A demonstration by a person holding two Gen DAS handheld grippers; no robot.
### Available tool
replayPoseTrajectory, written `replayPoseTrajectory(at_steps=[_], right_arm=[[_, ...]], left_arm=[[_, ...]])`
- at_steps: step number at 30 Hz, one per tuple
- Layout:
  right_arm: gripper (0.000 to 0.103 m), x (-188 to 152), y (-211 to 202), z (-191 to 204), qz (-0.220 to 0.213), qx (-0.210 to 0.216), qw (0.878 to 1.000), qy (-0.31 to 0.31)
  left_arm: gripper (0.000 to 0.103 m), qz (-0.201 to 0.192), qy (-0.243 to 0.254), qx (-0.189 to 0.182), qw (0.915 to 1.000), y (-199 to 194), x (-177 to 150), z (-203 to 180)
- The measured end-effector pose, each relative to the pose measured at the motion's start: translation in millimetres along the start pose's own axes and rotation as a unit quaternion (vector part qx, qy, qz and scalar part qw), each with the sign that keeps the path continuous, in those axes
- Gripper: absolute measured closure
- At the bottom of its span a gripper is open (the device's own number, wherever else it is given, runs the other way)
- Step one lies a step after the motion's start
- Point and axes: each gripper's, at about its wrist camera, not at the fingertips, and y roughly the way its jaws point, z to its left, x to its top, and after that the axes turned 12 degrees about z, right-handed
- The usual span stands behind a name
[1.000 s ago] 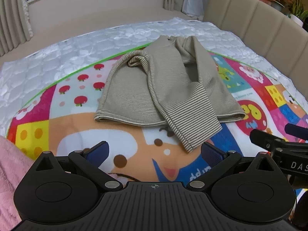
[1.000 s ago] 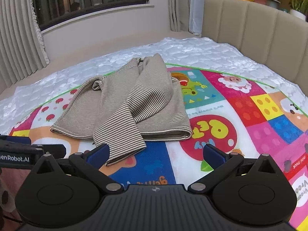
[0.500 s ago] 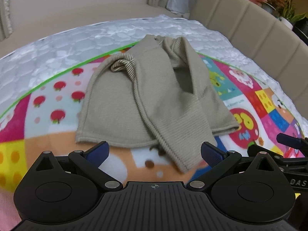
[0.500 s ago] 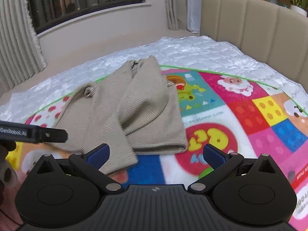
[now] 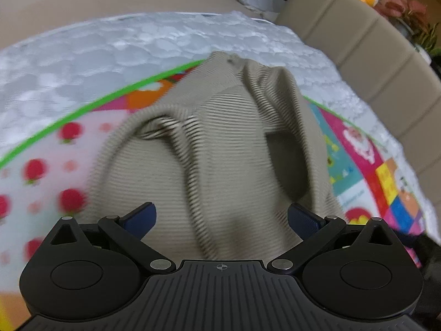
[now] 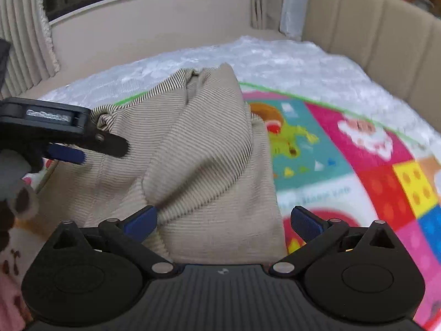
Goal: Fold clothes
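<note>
Both tongs have closed in on the one striped sweater (image 5: 220, 165), now filling mid-frame on the colourful mat (image 6: 358, 165). Left gripper (image 5: 222, 218) and right gripper (image 6: 223, 220) gape wide, holding nothing.

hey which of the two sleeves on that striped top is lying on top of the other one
On the striped top, the sleeve running from the left shoulder fold down toward the left claw lies on top; the other sleeve stays tucked at the right edge.

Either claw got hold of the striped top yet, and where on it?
Neither. The left claw and the right claw are both open above the near hem of the striped top, with no fabric pinched between their pads.
</note>
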Motion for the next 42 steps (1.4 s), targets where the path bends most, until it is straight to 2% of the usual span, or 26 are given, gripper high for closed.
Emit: replayPoseTrajectory(at_steps=[2,4,7,9,11,14,17,21,24,27,30,31,32,33,34,36,38,41,42], right_arm=[[0.0,14,3,2,-0.021,-0.006,1.0,-0.003],[0.0,29,7,4,-0.041,-0.012,0.999,-0.003],[0.0,65,19,-1,-0.053,-0.009,0.997,0.047],[0.0,84,27,-4,-0.058,-0.012,0.996,0.066],[0.0,92,31,-8,-0.059,-0.01,0.996,0.069],[0.0,91,43,-10,-0.046,-0.006,0.997,0.059],[0.0,79,58,-9,-0.021,0.003,0.998,0.052],[0.0,64,64,-11,-0.012,0.014,0.999,0.049],[0.0,55,65,-15,-0.005,0.02,0.998,0.059],[0.0,48,63,-22,0.002,0.024,0.997,0.075],[0.0,41,68,-31,0.021,0.033,0.994,0.105],[0.0,37,72,-35,0.032,0.037,0.992,0.119],[0.0,34,75,-39,0.043,0.042,0.989,0.133],[0.0,31,82,-44,0.057,0.05,0.986,0.15],[0.0,28,84,-46,0.059,0.054,0.985,0.153],[0.0,23,87,-45,0.058,0.054,0.986,0.144],[0.0,22,87,-40,0.061,0.045,0.989,0.123],[0.0,23,91,-40,0.07,0.045,0.99,0.115],[0.0,24,92,-40,0.073,0.045,0.99,0.112]], left_arm=[[0.0,0.003,0.003,-0.017,0.9998,12,8,1],[0.0,-0.001,0.007,-0.016,0.9999,18,19,-2],[0.0,-0.006,-0.01,0.007,0.9999,29,41,-7],[0.0,-0.029,-0.024,0.027,0.9989,35,49,-3],[0.0,-0.042,-0.028,0.026,0.9984,39,49,10],[0.0,-0.043,-0.038,-0.023,0.9981,43,43,41],[0.0,-0.041,-0.043,-0.068,0.9959,38,43,52],[0.004,0.007,-0.053,-0.148,0.9876,37,42,56],[0.003,0.03,-0.072,-0.167,0.9828,41,39,60],[0.0,0.053,-0.124,-0.188,0.9729,56,49,63],[0.0,0.054,-0.137,-0.184,0.9719,60,56,49],[0.01,0.054,-0.132,-0.18,0.9733,61,57,44],[0.025,0.054,-0.121,-0.175,0.9756,63,57,38],[0.062,0.039,-0.122,-0.175,0.9763,57,60,38],[0.079,0.013,-0.13,-0.178,0.9753,47,65,44],[0.085,-0.038,-0.146,-0.184,0.9713,26,74,55],[0.087,-0.089,-0.162,-0.189,0.9644,5,84,65],[0.087,-0.165,-0.185,-0.196,0.9487,-27,98,82],[0.087,-0.191,-0.206,-0.195,0.9396,-38,100,96]])
